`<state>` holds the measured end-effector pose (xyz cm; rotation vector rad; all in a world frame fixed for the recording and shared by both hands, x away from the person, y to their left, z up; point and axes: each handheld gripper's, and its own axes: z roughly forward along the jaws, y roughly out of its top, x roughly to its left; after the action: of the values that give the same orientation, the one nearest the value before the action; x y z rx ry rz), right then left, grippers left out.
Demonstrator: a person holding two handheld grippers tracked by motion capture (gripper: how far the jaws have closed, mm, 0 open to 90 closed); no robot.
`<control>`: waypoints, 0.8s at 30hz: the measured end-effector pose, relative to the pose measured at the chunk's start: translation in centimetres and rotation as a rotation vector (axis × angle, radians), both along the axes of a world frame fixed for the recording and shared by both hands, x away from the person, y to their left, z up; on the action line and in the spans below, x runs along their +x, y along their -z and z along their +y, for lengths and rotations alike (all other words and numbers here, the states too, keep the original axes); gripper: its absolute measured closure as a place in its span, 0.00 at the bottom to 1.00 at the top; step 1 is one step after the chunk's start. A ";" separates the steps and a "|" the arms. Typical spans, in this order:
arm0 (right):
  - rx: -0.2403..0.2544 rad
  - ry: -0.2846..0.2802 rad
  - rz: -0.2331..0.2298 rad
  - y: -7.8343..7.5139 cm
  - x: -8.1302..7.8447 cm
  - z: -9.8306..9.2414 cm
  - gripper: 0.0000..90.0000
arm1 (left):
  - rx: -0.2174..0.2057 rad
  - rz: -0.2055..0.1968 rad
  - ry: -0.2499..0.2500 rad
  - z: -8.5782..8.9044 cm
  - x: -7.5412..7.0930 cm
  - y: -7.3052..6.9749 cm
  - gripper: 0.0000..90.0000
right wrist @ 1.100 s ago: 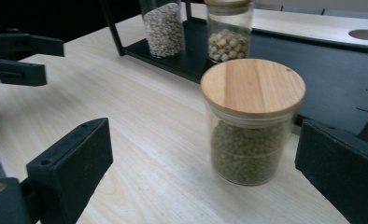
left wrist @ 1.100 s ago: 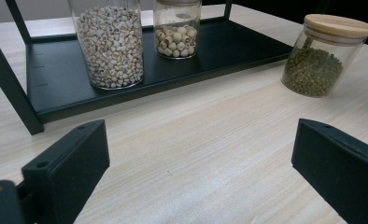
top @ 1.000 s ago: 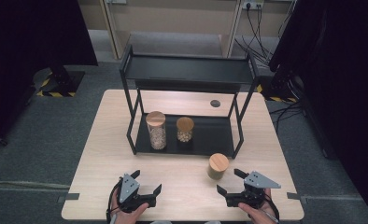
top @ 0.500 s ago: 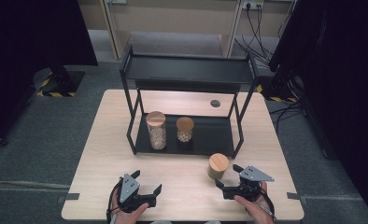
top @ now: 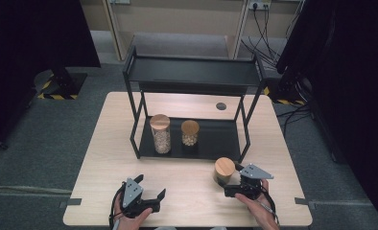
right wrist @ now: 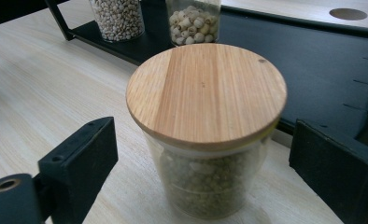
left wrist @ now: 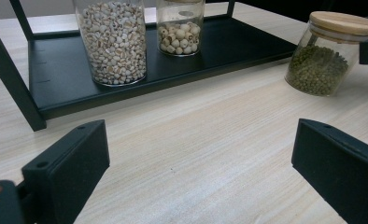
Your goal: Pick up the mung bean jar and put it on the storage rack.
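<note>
A glass jar of green beans (top: 224, 170) with a wooden lid stands on the table just in front of the black rack's right front leg. My right gripper (top: 229, 179) has its jaws on either side of this jar (right wrist: 205, 130). They have just been closing, but a gap still shows on both sides, so the gripper is open. My left gripper (top: 152, 186) rests near the table's front edge, open with nothing between its jaws (left wrist: 201, 158). From there the bean jar (left wrist: 329, 56) shows far to the right.
The black two-level rack (top: 216, 143) stands mid-table. On its lower shelf are a tall jar of pale grains (top: 160, 134) and a short jar of white seeds (top: 190, 132). A round hole (top: 220, 106) lies in the tabletop behind it. Bare wood (top: 105, 158) lies to the rack's left.
My right gripper has moved left and forward up to the bean jar, and its jaws now flank the jar and stand narrower. The left gripper has stayed put.
</note>
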<state>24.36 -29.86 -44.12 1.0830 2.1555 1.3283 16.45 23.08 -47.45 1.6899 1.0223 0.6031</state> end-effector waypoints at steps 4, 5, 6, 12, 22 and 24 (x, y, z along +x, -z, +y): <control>-0.011 -0.004 0.002 0.1 0.4 0.5 0.16 | 0.000 0.001 0.000 0.0 0.0 0.0 0.04; -0.013 -0.007 0.003 0.1 0.6 0.5 0.17 | 0.000 0.001 -0.001 0.0 0.0 0.0 0.04; -0.015 -0.006 0.003 0.1 0.7 0.6 0.19 | -0.001 0.000 -0.001 0.1 0.0 0.0 0.04; -0.044 0.000 -0.004 0.2 1.0 1.0 0.27 | 0.000 0.002 0.002 0.0 0.0 0.0 0.04; -0.063 -0.010 -0.016 0.0 1.0 1.2 0.28 | -0.001 0.001 0.000 0.1 0.1 0.0 0.04; -0.044 -0.020 -0.005 0.0 1.1 1.1 0.28 | 0.001 0.001 0.001 0.1 0.1 0.0 0.04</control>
<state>25.46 -28.80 -44.11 1.0432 2.1868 1.2840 16.52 23.15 -47.46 1.6918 1.0220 0.6019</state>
